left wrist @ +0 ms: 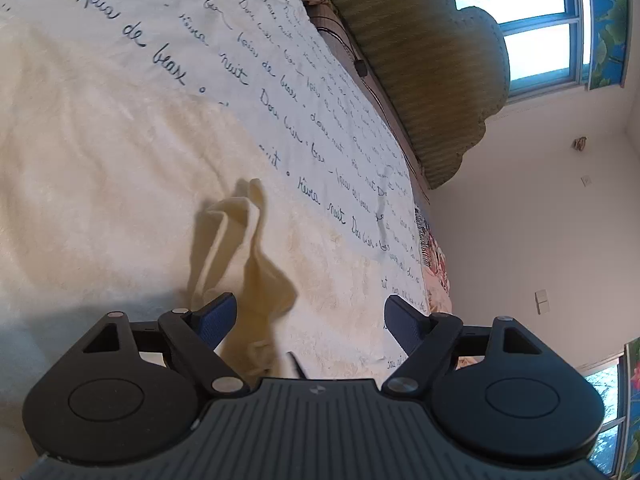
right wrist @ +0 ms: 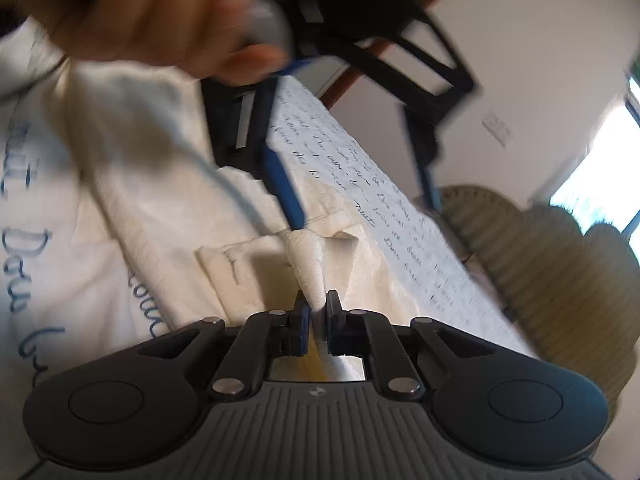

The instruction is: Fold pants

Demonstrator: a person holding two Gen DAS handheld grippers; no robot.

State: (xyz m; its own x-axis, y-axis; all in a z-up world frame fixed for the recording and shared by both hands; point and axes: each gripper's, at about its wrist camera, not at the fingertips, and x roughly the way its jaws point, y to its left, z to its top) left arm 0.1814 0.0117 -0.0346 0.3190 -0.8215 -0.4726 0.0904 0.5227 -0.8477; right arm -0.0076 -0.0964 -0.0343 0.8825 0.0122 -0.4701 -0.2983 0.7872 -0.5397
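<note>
Two handheld grippers work cream-coloured fleece pants (left wrist: 100, 184) spread on a bed covered by a white sheet printed with dark handwriting (left wrist: 280, 52).

The right gripper (right wrist: 318, 312) is closed tight, pinching a raised ridge of the cream fabric between its blue pads. The left gripper (left wrist: 310, 312) stands wide open; a puckered fold of the pants rises between its fingers, beside the left pad, but nothing is clamped. To fold cleanly, it likely should close on that fold, matching the right's grip, so both lift the edge evenly without bunching.
</note>
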